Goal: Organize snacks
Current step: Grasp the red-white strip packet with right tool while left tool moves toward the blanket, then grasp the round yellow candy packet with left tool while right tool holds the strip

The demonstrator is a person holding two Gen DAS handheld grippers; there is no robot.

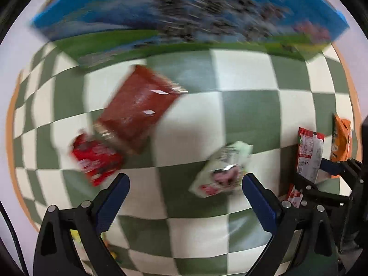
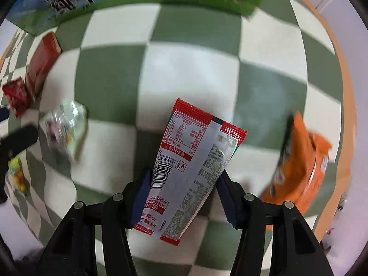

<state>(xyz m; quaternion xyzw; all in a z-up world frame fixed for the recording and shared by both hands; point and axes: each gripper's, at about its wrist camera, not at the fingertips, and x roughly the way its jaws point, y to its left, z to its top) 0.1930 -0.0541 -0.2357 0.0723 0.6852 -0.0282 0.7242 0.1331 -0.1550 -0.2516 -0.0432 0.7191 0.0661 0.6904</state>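
Observation:
My right gripper (image 2: 185,174) is shut on a red-and-silver snack packet (image 2: 195,149), its blue pads pressing the packet's two long edges. The packet hangs over the green-and-white checkered cloth (image 2: 188,69). In the left wrist view the same packet (image 1: 309,154) shows at the far right. My left gripper (image 1: 186,179) stands open above the cloth with nothing between its fingers. A pale green packet (image 1: 220,168) lies just beyond its right finger. Further left lie a dark red box (image 1: 138,108) and a bright red packet (image 1: 96,158).
A large blue-and-green carton (image 1: 184,18) stands along the far side of the cloth. An orange bag (image 2: 301,161) lies right of the held packet, near the cloth's orange border. A small yellow packet (image 2: 17,174) sits at the left edge.

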